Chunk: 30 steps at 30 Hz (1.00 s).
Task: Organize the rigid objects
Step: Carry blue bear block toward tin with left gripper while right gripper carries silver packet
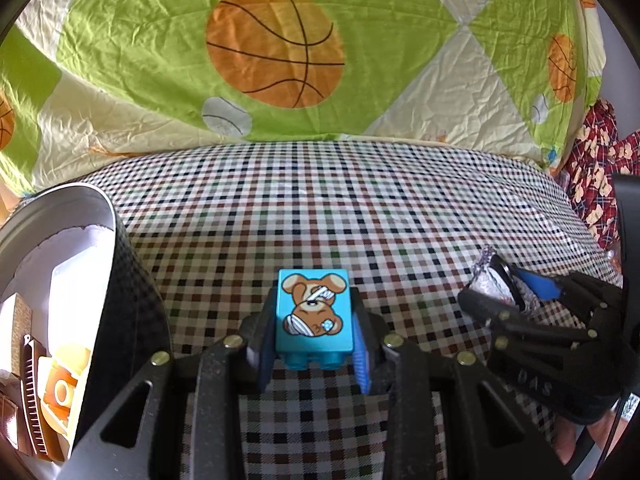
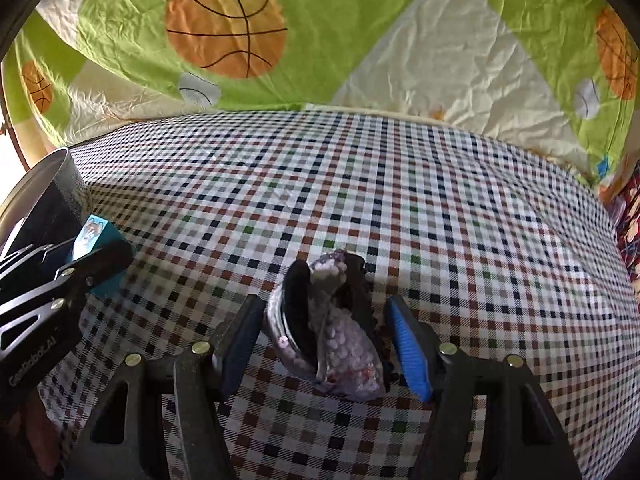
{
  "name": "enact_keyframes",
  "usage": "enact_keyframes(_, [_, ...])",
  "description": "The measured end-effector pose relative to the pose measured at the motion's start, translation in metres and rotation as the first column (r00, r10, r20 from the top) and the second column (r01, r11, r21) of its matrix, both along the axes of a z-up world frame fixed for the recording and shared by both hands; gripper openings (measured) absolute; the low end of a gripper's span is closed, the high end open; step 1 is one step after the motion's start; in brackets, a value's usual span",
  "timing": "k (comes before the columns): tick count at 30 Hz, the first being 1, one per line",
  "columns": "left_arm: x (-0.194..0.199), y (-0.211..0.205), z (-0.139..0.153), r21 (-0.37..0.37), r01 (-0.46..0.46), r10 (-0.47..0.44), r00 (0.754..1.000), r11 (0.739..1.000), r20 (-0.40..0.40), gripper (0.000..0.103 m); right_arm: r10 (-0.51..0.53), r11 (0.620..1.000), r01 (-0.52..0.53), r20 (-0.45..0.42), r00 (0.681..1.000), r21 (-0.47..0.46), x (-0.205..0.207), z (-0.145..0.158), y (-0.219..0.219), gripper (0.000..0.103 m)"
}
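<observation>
Left gripper (image 1: pixel 314 344) jaws clamp a turquoise teddy-bear block (image 1: pixel 313 314) above the checked desk (image 1: pixel 360 208) beside the round tin (image 1: pixel 60 216); right gripper (image 2: pixel 324 340) jaws straddle, apparently ungripped, a beaded hair clip (image 2: pixel 332 328), which may slip on closing.

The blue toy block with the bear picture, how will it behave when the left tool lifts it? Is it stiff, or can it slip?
The block looks like hard plastic, so probably stiff and light. Its smooth, glossy sides may slip, though the left tool has ribbed pads on both flanks. Being boxy, it should not roll.
</observation>
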<state>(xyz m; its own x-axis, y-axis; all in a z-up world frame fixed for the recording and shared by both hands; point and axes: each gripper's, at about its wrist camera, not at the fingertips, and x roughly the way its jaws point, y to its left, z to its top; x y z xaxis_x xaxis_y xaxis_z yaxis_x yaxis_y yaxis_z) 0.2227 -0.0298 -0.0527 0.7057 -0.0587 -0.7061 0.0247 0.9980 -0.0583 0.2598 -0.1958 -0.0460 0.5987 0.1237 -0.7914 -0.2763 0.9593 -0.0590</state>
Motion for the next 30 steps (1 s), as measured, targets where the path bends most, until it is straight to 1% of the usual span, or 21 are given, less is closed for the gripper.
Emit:
enact_keyframes(1, [-0.001, -0.001, 0.000, 0.003, 0.001, -0.001, 1.000, 1.000, 0.002, 0.030, 0.001, 1.000, -0.001, 0.006, 1.000, 0.000, -0.001, 0.001, 0.000, 0.049])
enact_keyframes(4, [-0.003, -0.002, 0.001, 0.008, 0.003, -0.003, 1.000, 1.000, 0.007, 0.030, 0.005, 1.000, -0.005, 0.029, 1.000, 0.002, -0.005, 0.004, 0.001, 0.046])
enact_keyframes(8, [-0.005, -0.003, 0.002, 0.011, 0.001, -0.002, 1.000, 1.000, 0.018, 0.030, 0.000, 1.000, -0.001, 0.094, 0.996, 0.015, -0.017, 0.014, -0.003, 0.046])
enact_keyframes(12, [-0.010, -0.002, 0.004, 0.009, -0.004, 0.003, 0.999, 1.000, 0.036, 0.030, 0.002, 1.000, -0.003, 0.153, 0.988, 0.007, -0.021, 0.021, 0.000, 0.046])
enact_keyframes(21, [-0.023, 0.002, 0.012, 0.007, -0.024, 0.023, 0.994, 1.000, 0.103, 0.030, 0.044, 0.998, -0.050, 0.199, 0.979, 0.026, -0.037, 0.030, 0.008, 0.046])
enact_keyframes(26, [-0.029, 0.003, 0.015, 0.017, -0.028, 0.026, 0.992, 0.999, 0.124, 0.030, 0.046, 0.997, -0.058, 0.228, 0.973, 0.048, -0.046, 0.034, 0.007, 0.046])
enact_keyframes(30, [-0.035, 0.002, 0.018, 0.031, -0.033, 0.028, 0.989, 0.999, 0.146, 0.030, 0.040, 0.995, -0.063, 0.271, 0.962, 0.074, -0.056, 0.039, 0.004, 0.046])
